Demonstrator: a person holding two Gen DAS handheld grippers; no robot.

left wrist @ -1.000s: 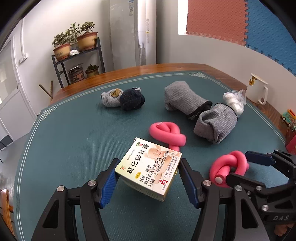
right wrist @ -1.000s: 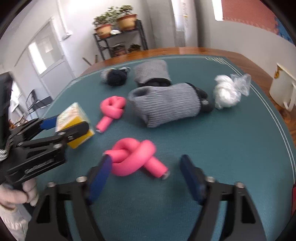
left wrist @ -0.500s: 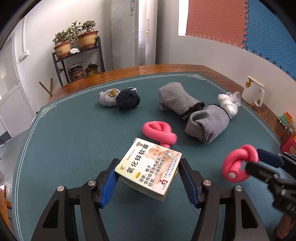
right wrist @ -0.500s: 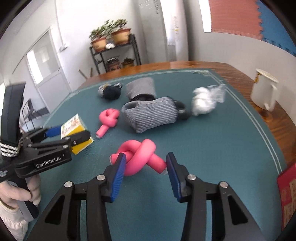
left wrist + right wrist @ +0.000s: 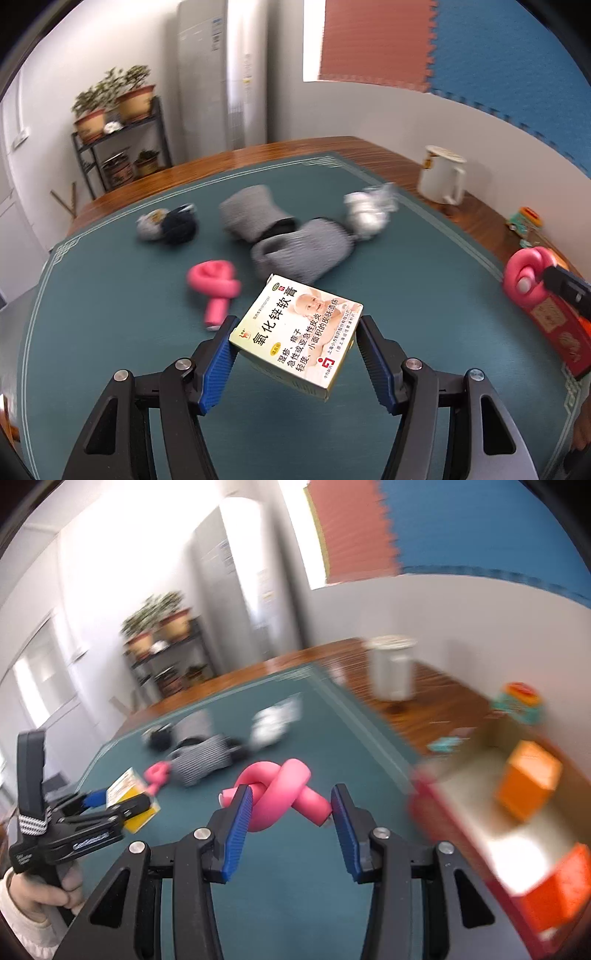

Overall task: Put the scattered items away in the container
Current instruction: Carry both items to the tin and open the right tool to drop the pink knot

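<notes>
my left tongs (image 5: 295, 354) clamped on yellow-white cardboard medicine box (image 5: 299, 332), my right tongs (image 5: 291, 812) gripping knotted pink foam tube (image 5: 280, 786), above green worktop (image 5: 280, 886)

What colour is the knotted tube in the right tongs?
Pink, clearest in the right wrist view.

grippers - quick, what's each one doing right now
left gripper: shut on the ointment box
right gripper: shut on the knotted pink foam tube

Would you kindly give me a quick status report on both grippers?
Left gripper shut on ointment box, held aloft. Right gripper shut on pink foam knot, near red container. Nothing blocking.
</notes>
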